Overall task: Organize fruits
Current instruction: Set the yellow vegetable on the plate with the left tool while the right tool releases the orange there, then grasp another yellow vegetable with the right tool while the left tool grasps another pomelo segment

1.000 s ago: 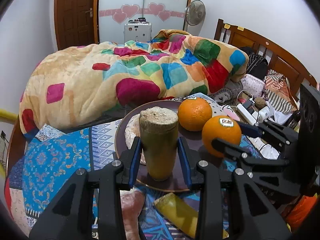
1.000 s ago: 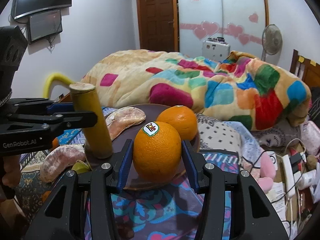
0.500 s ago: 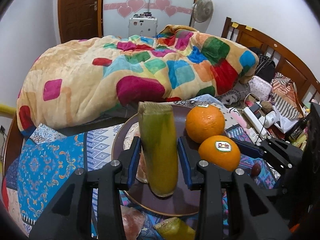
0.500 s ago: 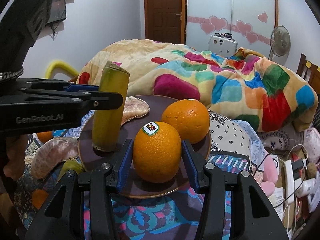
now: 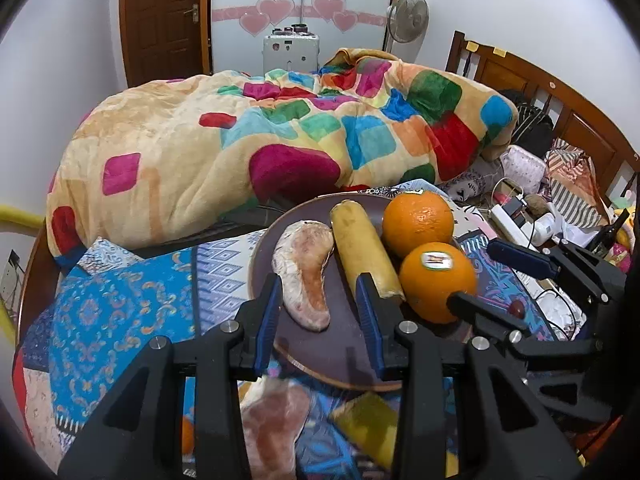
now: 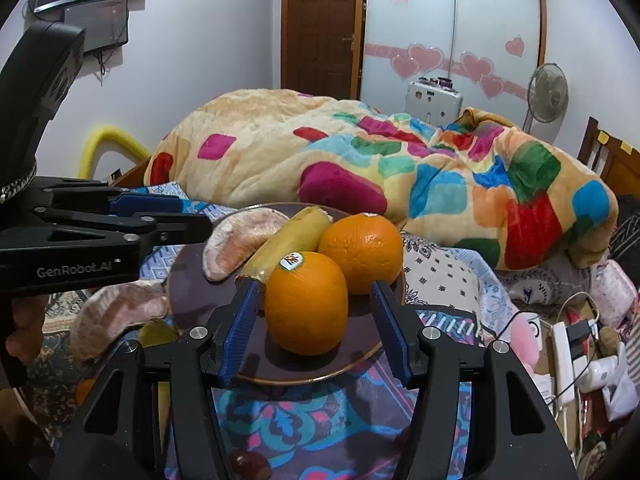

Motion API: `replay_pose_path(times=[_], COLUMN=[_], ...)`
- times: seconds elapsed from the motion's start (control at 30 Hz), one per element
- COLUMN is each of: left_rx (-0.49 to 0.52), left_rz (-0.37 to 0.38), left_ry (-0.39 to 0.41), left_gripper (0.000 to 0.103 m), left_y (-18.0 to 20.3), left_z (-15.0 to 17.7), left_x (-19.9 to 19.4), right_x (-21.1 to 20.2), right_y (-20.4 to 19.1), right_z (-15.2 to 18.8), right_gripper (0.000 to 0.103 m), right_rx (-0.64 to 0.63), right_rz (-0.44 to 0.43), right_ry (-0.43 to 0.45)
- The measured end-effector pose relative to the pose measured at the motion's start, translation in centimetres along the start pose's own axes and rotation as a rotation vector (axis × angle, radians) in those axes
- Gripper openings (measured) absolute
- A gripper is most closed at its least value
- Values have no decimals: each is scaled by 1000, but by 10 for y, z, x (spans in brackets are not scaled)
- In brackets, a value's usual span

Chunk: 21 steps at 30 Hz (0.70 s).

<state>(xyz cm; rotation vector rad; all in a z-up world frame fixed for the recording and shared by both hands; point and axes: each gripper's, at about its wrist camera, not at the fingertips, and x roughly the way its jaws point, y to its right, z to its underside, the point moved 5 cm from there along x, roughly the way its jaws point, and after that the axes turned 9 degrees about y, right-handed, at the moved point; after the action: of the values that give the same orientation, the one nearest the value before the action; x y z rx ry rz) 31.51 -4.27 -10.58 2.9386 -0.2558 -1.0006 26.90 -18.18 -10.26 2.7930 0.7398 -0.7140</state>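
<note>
Left gripper gapes over plate; banana piece lies flat.

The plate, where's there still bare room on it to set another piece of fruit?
The plate has bare room along its near rim and on the left, in front of the pomelo wedge. The middle and right are crowded: the sugarcane piece and both oranges sit close together.

The bed is covered by a patterned blue sheet. Directly on it rest a dark round plate, 1 pomelo segment and a yellow-green fruit piece beside the plate, a bunched multicoloured blanket behind, and a white power strip among clutter at the right.
</note>
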Motion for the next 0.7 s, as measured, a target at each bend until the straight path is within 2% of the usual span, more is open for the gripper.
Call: replay_pose_path(times=[0.4,0.53,0.7], left_rx=[-5,-14,-18], left_rz=[-48,-51,-51], left_ry=[24,7,-25], left_gripper=[39,45,45], left_y=[-24,-32,-39], left_z=[18,35,56], left_x=[-59,-70,-74], right_x=[-36,-43,-43], right_y=[-23,-37,-52], right_z=[-8,-3,10], right_gripper=[54,54,54], right_rx=[13,5,6], right_rz=[-16,-27,-54], right_ry=[39,38,15])
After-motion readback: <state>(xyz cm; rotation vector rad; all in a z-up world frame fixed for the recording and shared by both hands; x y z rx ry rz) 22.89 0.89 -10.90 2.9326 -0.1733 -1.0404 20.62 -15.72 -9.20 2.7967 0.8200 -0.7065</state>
